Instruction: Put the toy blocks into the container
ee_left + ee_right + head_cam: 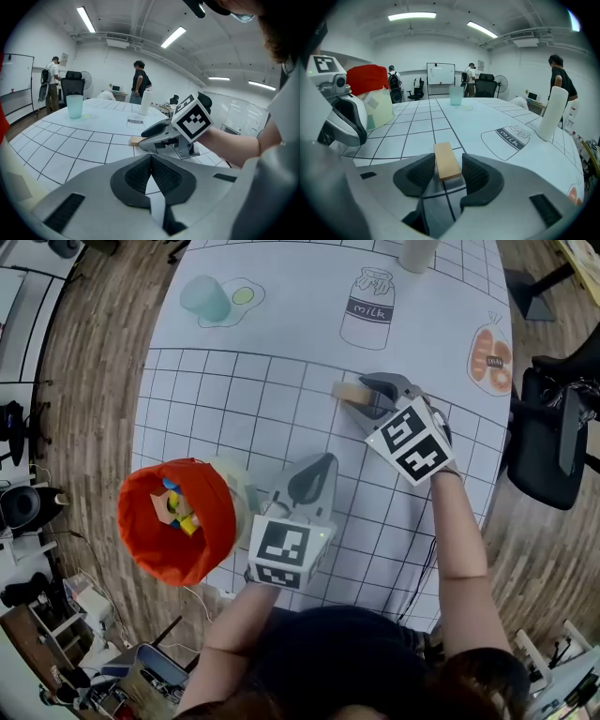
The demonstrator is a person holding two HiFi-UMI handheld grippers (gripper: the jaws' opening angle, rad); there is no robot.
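Toy block [446, 158], plain wood, lies flat on the table [281, 343] between the jaws of the right gripper [448, 174]. The jaws stand wide apart on either side of it. The pads do not appear to clamp it, so the block counts as not gripped. The left gripper [151, 161] has its jaws closed together with nothing between them, and it hangs over the near part of the table, beside the container [214, 517].

Task status, as judged:
- Done: several coloured blocks [175, 507] (blue, yellow and tan pieces) already lie inside the orange container.
- Left: the wooden block is well apart from the container and has yet to be gripped, carried across and dropped in.
- No other loose block shows on the table in any view.

Legible writing: the word "milk" on the bottle drawing [367, 307] printed on the table cover. The cubes on both grippers carry only square marker patterns, no text. The whiteboard in the background is too small to read.
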